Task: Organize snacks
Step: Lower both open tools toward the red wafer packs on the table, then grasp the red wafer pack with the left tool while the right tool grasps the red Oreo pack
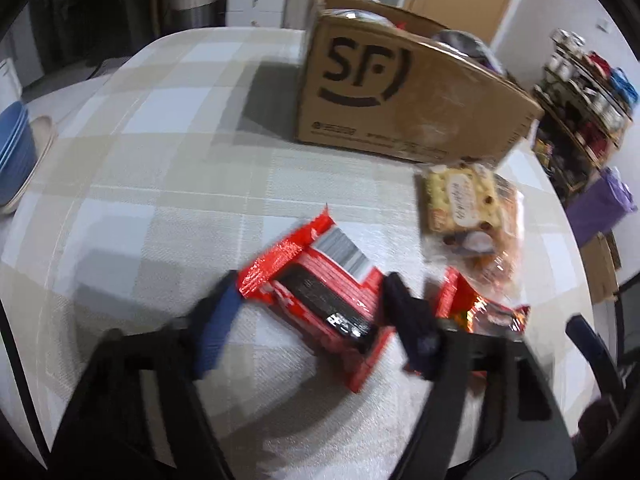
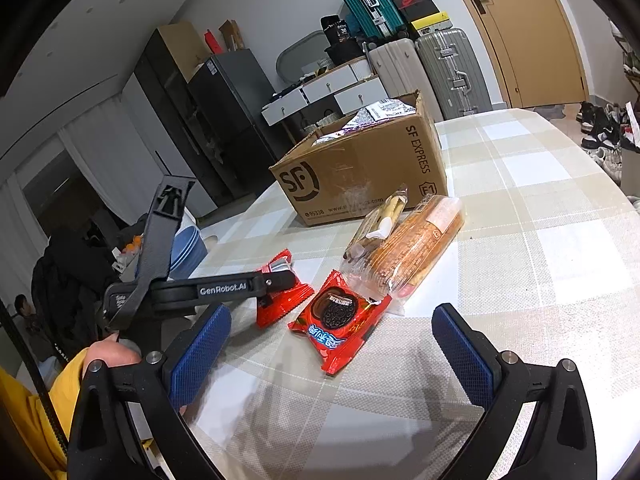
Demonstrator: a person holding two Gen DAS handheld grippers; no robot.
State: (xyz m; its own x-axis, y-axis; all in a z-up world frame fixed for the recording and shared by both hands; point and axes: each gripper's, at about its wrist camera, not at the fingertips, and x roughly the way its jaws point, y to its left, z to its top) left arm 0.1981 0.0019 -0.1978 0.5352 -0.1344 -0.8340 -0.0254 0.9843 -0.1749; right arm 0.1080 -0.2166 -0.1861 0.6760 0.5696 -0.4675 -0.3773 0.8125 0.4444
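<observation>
A red snack packet [image 1: 320, 304] lies on the plaid tablecloth between the fingers of my left gripper [image 1: 312, 280]. Both pads touch its sides, so the gripper is shut on it. The right wrist view shows the same grip from the side, left gripper [image 2: 276, 290] on that packet [image 2: 280, 304]. A red Oreo packet [image 2: 340, 328] lies flat just ahead of my right gripper [image 2: 332, 314], which stands wide open and holds nothing. Beyond it lies a clear bag of baked snacks [image 2: 404, 248]. Both also show in the left wrist view, Oreo packet [image 1: 480, 312] and bag [image 1: 464, 204].
An open SF cardboard box [image 2: 360, 168] with packets inside stands at the back of the table [image 2: 540, 240]. Stacked blue bowls [image 1: 14, 148] sit at the table's left edge. A hand in a yellow sleeve [image 2: 108, 354] holds the left gripper. Suitcases and cabinets stand beyond.
</observation>
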